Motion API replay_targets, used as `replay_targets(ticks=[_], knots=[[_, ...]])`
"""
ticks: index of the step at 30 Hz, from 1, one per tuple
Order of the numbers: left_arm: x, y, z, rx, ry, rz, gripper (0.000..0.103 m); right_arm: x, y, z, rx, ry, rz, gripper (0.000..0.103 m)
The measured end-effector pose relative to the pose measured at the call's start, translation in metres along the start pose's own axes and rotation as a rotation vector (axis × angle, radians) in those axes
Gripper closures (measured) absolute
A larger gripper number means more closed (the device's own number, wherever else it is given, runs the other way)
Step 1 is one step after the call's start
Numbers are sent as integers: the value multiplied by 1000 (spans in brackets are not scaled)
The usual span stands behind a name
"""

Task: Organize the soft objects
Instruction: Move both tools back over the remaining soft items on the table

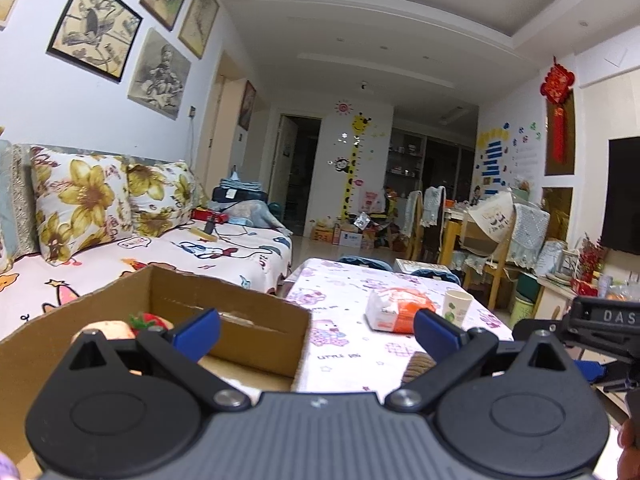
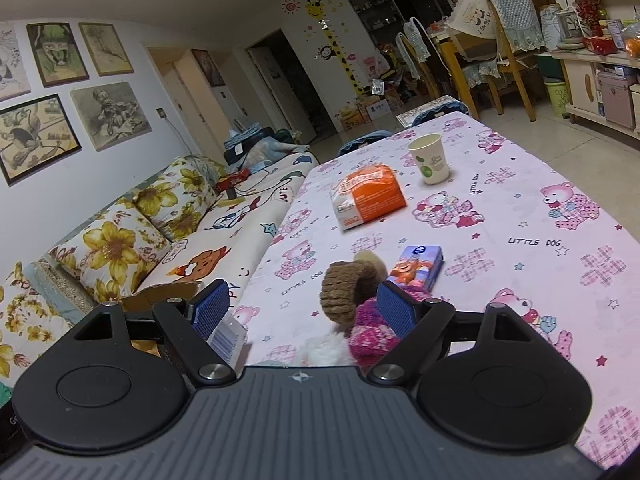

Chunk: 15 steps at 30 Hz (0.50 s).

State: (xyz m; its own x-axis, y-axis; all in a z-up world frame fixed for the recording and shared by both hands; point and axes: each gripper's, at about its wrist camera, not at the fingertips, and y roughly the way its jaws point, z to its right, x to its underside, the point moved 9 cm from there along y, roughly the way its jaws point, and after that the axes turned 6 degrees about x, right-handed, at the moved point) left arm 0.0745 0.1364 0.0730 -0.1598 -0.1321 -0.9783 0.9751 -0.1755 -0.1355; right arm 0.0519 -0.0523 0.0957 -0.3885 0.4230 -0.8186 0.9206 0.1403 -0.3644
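Observation:
My left gripper is open and empty, held above the near right corner of a cardboard box. Inside the box lie a red strawberry plush and a pale plush, partly hidden by my left finger. My right gripper is open above the table, over a brown knitted plush, a pink knitted item and a white fluffy piece. The right gripper's body also shows at the right edge of the left wrist view.
The table has a pink bear-print cloth. On it are an orange tissue pack, a paper cup and a small blue tin. A sofa with flowered cushions stands to the left. Dining chairs stand beyond the table.

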Motion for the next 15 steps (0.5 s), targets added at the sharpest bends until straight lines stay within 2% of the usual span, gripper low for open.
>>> replay_targets(ticks=[15], knots=[[16, 8, 40, 64, 75, -59, 1, -1, 9, 28, 67, 23, -14, 2]])
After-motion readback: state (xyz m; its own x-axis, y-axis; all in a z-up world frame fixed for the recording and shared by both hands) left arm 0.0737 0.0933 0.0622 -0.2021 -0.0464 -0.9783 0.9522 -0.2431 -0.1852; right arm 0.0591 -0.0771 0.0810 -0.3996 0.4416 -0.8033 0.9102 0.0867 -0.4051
